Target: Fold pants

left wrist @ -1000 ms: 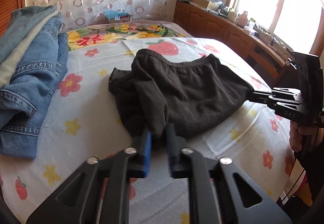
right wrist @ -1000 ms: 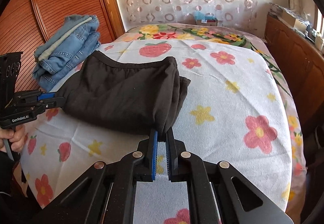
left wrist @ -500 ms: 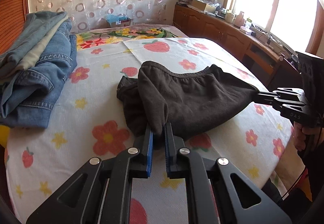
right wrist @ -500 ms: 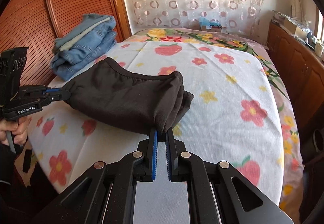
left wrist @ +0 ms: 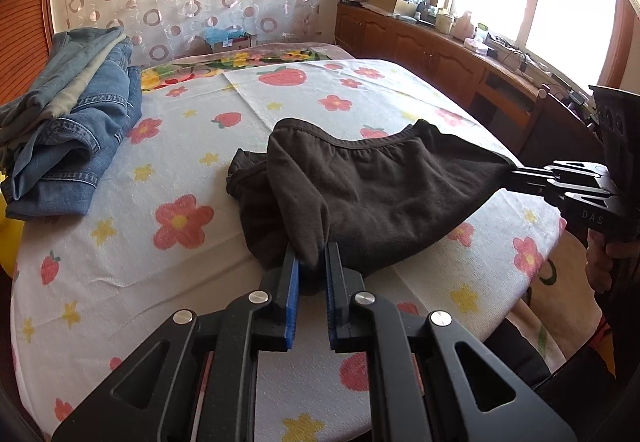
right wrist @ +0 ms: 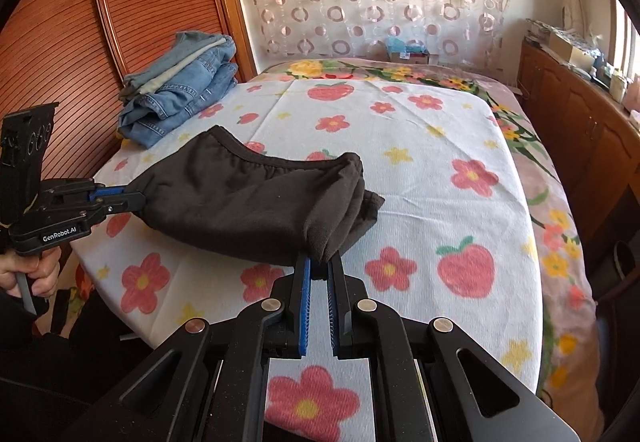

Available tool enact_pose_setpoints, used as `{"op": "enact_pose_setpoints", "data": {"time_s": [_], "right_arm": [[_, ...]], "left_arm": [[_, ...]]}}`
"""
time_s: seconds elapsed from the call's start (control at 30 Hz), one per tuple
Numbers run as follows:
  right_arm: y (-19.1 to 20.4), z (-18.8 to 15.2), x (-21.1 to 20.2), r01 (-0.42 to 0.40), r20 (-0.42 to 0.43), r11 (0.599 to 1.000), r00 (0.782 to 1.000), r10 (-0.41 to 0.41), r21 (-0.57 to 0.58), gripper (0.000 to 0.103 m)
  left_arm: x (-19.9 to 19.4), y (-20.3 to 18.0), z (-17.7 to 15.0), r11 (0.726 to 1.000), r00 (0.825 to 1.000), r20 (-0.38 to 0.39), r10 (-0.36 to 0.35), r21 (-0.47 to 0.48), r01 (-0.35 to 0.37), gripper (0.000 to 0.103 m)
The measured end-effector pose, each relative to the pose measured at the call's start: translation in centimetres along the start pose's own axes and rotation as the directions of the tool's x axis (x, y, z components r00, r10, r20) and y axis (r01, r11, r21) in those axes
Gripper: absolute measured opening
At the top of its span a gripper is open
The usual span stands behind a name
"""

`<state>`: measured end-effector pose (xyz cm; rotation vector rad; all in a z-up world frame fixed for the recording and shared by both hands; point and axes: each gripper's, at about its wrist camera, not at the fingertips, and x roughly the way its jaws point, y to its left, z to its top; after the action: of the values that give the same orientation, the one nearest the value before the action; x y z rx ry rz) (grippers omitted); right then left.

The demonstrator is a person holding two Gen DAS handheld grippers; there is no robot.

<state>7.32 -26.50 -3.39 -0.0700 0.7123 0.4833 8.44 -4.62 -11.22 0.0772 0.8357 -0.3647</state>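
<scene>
The black pants (left wrist: 372, 194) hang bunched between my two grippers, stretched along the elastic waistband above the flowered bed cover (left wrist: 120, 254). My left gripper (left wrist: 311, 262) is shut on one corner of the pants. My right gripper (right wrist: 319, 266) is shut on the opposite corner. In the left wrist view the right gripper (left wrist: 516, 172) pinches the far end at the right; in the right wrist view the left gripper (right wrist: 136, 198) pinches the pants (right wrist: 256, 202) at the left. The lower fabric sags and touches the bed.
A stack of folded blue jeans (left wrist: 68, 122) lies at the bed's far left, also in the right wrist view (right wrist: 180, 90). A wooden cabinet (left wrist: 440, 62) with clutter runs under the window at the right. A slatted wooden wardrobe (right wrist: 80, 22) stands on the left.
Both grippers have pulled back toward the bed's near edge and lifted, dragging the pants with them and stretching the waistband tauter. The jeans stack has not moved.
</scene>
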Motion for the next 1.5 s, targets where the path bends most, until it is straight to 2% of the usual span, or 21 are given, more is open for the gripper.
{"op": "enact_pose_setpoints", "data": {"time_s": [0.17, 0.27, 0.33, 0.47, 0.5, 0.53, 0.63, 0.77, 0.8, 1.07, 1.33, 1.5], "right_arm": [[0.1, 0.4, -0.3, -0.003, -0.005, 1.000, 1.000, 0.003, -0.004, 0.007], [0.2, 0.6, -0.5, -0.002, 0.003, 1.000, 1.000, 0.002, -0.011, 0.008], [0.3, 0.6, -0.7, 0.002, 0.007, 1.000, 1.000, -0.001, -0.017, 0.009], [0.1, 0.6, -1.6, 0.014, 0.029, 1.000, 0.999, -0.013, -0.011, 0.010], [0.0, 0.7, -1.8, 0.019, 0.034, 1.000, 0.999, -0.018, -0.006, 0.011], [-0.1, 0.6, -1.9, 0.021, 0.039, 1.000, 0.999, -0.021, -0.003, 0.011], [-0.4, 0.6, -2.2, 0.022, 0.053, 1.000, 0.998, -0.022, 0.009, 0.017], [-0.5, 0.7, -1.4, 0.031, 0.047, 0.999, 0.998, -0.032, 0.021, 0.041], [-0.6, 0.8, -1.0, 0.036, 0.044, 0.999, 0.998, -0.037, 0.026, 0.043], [-1.8, 2.3, 3.2, 0.004, -0.006, 0.996, 1.000, -0.003, 0.091, 0.044], [-2.5, 3.3, 5.7, 0.032, -0.048, 0.994, 0.998, -0.027, 0.100, 0.044], [-2.8, 3.5, 6.7, 0.020, -0.065, 0.993, 0.998, -0.012, 0.120, 0.044]], "left_arm": [[0.2, 0.1, 0.3, 1.000, 1.000, -0.009, 0.001, 0.006, -0.001, 0.017], [0.0, 0.1, 0.3, 1.000, 1.000, -0.005, 0.011, 0.009, -0.011, 0.028], [-0.1, 0.2, 0.4, 1.000, 1.000, 0.000, 0.010, 0.006, -0.010, 0.045], [-0.2, 0.5, 0.6, 1.000, 1.000, 0.010, 0.010, 0.003, -0.010, 0.060], [-0.2, 0.7, 0.7, 1.000, 1.000, 0.016, 0.015, -0.001, -0.015, 0.076], [-0.3, 0.8, 0.7, 1.000, 1.000, 0.025, 0.018, -0.006, -0.018, 0.083], [-0.2, 1.3, 1.1, 1.000, 0.999, 0.026, 0.022, -0.016, -0.021, 0.083], [0.2, 1.7, 1.5, 0.999, 0.998, 0.036, 0.048, -0.020, -0.047, 0.083], [0.5, 1.8, 1.6, 0.999, 0.998, 0.035, 0.046, -0.022, -0.045, 0.083], [3.2, 3.0, 3.1, 0.998, 0.999, 0.001, 0.039, -0.040, -0.039, 0.082], [5.1, 4.5, 4.3, 0.996, 1.000, -0.026, 0.013, -0.085, -0.015, 0.061], [6.6, 4.8, 4.4, 0.995, 0.998, -0.054, -0.011, -0.101, 0.006, 0.056]]}}
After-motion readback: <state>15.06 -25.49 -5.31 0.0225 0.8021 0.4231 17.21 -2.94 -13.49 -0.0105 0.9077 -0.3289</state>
